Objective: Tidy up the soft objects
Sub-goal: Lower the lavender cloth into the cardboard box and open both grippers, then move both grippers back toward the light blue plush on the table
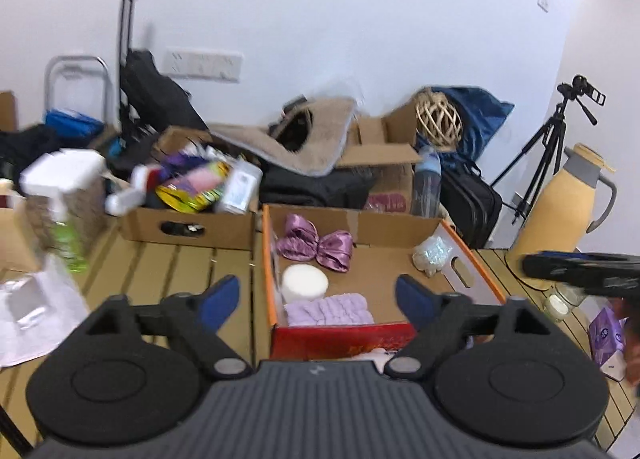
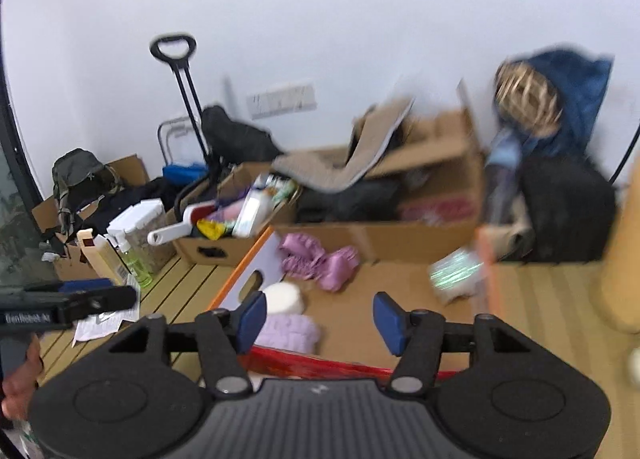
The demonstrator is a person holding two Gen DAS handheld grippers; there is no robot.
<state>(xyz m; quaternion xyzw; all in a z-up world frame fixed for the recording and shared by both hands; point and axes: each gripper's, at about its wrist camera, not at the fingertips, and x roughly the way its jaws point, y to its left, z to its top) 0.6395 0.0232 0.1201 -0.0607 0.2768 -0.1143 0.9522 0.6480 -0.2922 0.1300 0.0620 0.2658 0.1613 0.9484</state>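
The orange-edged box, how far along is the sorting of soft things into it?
Done, it seems: the orange-edged box already holds a purple satin bow, a white round pad, a lavender fuzzy cloth and a small whitish bundle. In hand: nothing; the left gripper and right gripper are both open and empty. What is left I cannot tell; the cluttered box behind is too blurred.

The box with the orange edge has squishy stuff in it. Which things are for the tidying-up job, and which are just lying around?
For the job:
- orange-edged box
- shiny purple bow
- white round puff
- lilac fluffy band
- white glittery bundle
- left claw and right claw, both open and empty

Just lying about:
- beige jug
- tripod
- wicker ball
- green spray bottle
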